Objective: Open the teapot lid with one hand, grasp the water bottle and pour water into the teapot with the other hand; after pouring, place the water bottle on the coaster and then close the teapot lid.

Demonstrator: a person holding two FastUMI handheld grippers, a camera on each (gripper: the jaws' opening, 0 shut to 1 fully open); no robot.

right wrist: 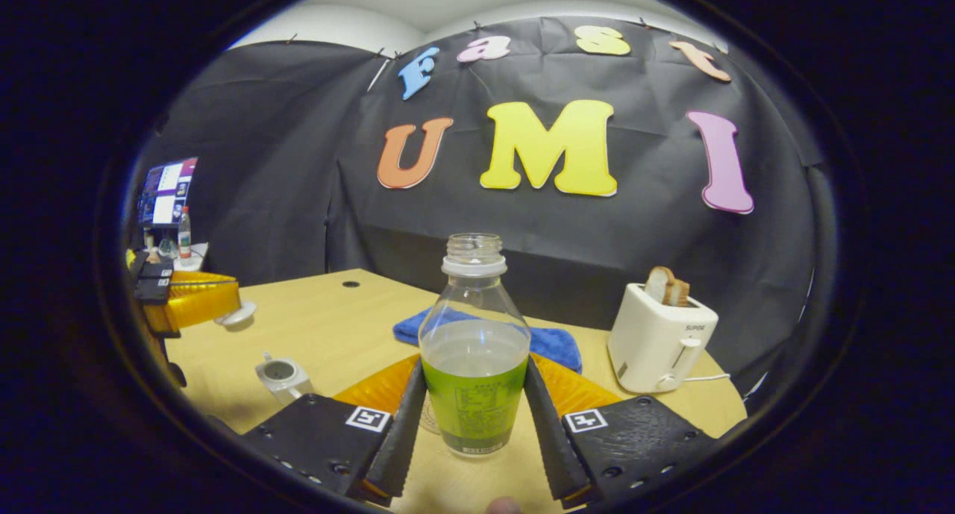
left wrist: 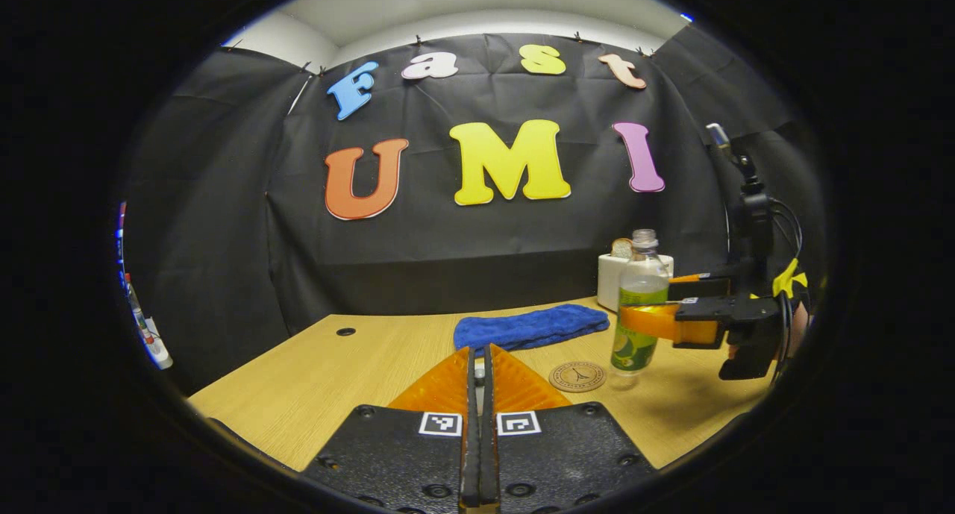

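Right gripper (right wrist: 474, 417) fingers spread; left gripper (left wrist: 480, 365) fingers together.

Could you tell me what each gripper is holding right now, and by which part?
The right gripper jaws clamp the water bottle by its labelled lower body. The left gripper holds the teapot lid.

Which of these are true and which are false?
1. The clear plastic water bottle with the green label has no cap on. True.
2. The bottle stands on the round brown coaster. False: the coaster lies bare beside it.
3. The small white teapot is closed. False: its top is open, and the white lid is in the left gripper.
4. Bread slices stick out of the white toaster. True.
5. The right gripper is far from the bottle. False: its fingers press on both sides of it.
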